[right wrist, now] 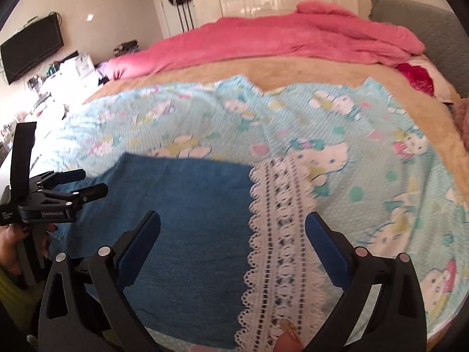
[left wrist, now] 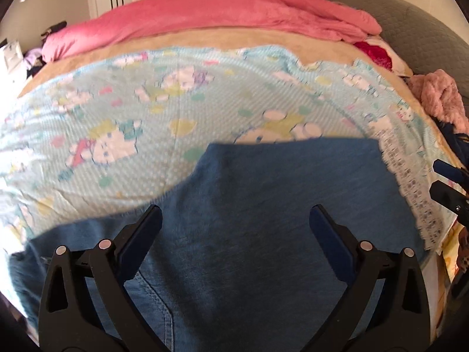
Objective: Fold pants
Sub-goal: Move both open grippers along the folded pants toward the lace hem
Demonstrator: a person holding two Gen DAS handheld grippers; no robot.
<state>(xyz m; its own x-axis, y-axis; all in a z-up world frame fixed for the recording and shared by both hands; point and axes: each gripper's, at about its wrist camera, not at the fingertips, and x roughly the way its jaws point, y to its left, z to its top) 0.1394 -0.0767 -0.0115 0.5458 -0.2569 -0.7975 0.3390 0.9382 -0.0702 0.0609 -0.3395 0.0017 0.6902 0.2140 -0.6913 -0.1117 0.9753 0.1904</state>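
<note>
Two grippers: both are hanging spread wide, gripping nothing.
Pants [left wrist: 263, 205]: lying flat on the patterned sheet [left wrist: 117, 111], directly under and ahead of the left gripper [left wrist: 236, 220].
Long axis: probably running toward the left hand's side.
Right gripper [right wrist: 233, 226]: hovering over the pants' right edge and lace trim [right wrist: 281, 234].
Writing: small lettering on the left tool, too blurred to be read.

Both wrist cameras low over bed [left wrist: 205, 47] near edge, facing 12 o'clock toward pink blanket [left wrist: 219, 14]. Shared: pants [left wrist: 263, 205], patterned sheet [right wrist: 366, 146]; right camera sits at 3 o'clock side.
</note>
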